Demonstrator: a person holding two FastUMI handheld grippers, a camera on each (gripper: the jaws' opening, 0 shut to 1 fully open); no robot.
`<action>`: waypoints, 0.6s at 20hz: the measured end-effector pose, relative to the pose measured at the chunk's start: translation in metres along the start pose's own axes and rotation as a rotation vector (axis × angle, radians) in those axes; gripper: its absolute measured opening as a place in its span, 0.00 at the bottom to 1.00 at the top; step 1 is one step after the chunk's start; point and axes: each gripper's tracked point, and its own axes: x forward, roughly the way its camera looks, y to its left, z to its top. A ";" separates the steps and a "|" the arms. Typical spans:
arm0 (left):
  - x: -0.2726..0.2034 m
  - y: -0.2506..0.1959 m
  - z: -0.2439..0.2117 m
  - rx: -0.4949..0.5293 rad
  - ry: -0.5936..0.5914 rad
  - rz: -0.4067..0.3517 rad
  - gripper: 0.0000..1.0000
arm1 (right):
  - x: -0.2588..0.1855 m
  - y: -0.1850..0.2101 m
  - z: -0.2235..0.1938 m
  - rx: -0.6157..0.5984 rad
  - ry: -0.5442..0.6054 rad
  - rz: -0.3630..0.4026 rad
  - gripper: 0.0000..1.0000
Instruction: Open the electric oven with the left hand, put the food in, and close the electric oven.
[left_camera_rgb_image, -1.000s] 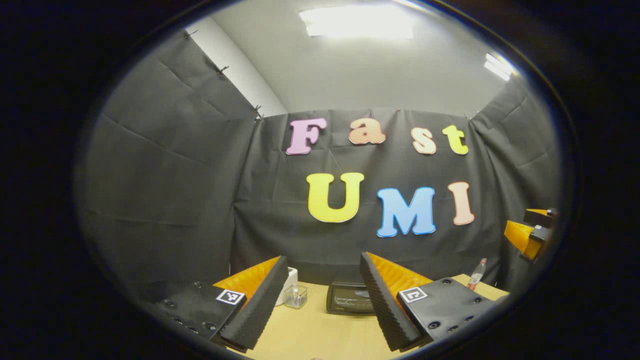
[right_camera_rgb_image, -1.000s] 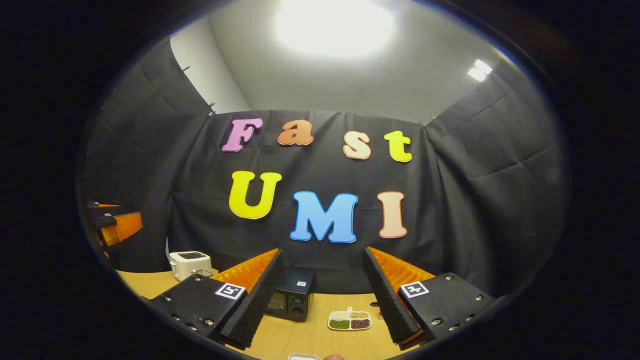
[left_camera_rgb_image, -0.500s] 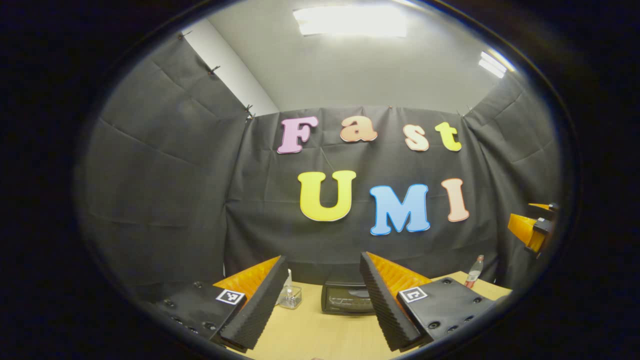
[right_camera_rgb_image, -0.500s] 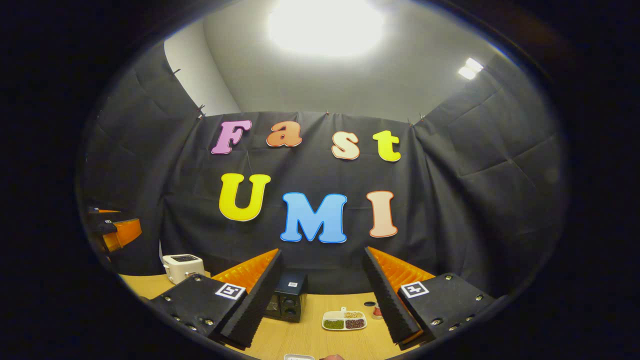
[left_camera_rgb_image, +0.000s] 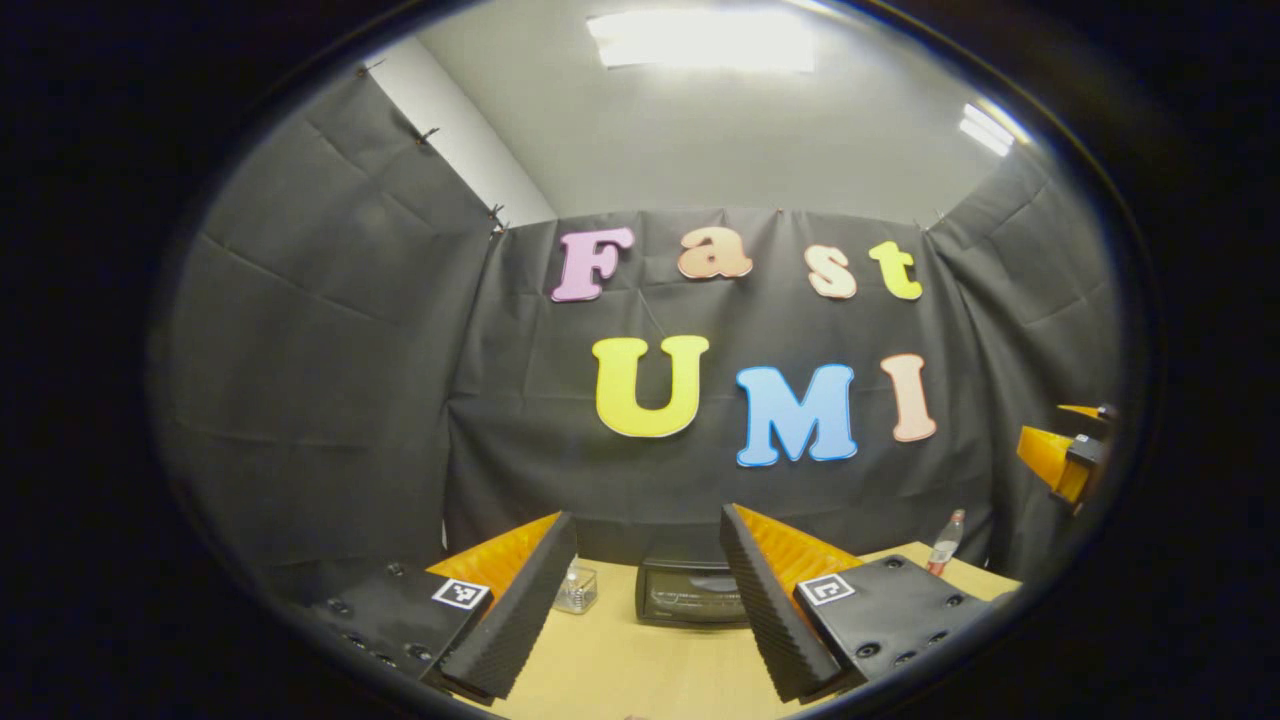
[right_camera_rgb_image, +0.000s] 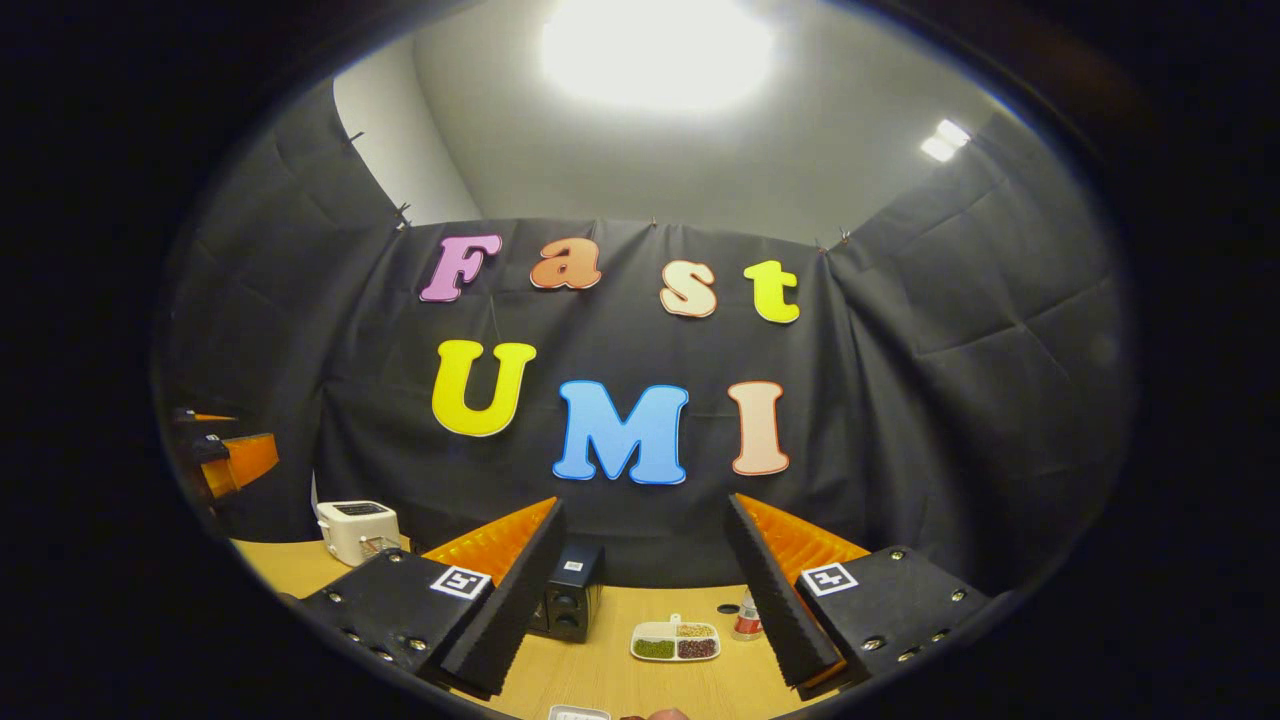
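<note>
Left tongs: spread wide, holding nothing, above the desk; ridged foam-like pads, flat plates with square printed markers.
Glass jar: small, clear, on the desk just beside the left finger in the left gripper view.
Electric oven: dark, boxy, glossy front, door shut; at the far edge of the desk, seen between the left tongs' fingers.
Desk: pale wood-grain top.
Bottle: slim, clear, red cap, upright, far right.
Toaster: white, rounded, far left in the right gripper view.
Right tongs: spread wide, gripping nothing.
Divided dish: white, shallow, compartments of green, tan and dark grains, between the right tongs' fingers.
</note>
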 end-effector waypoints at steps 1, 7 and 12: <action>0.000 -0.004 0.000 -0.005 0.000 -0.005 0.99 | 0.000 0.000 -0.002 -0.001 0.003 0.012 0.97; 0.003 -0.023 -0.001 -0.032 0.002 0.007 0.99 | 0.003 -0.019 -0.011 -0.002 0.012 0.042 0.94; 0.009 -0.040 -0.005 -0.007 -0.006 0.024 0.99 | 0.004 -0.033 -0.033 0.014 0.047 0.107 0.94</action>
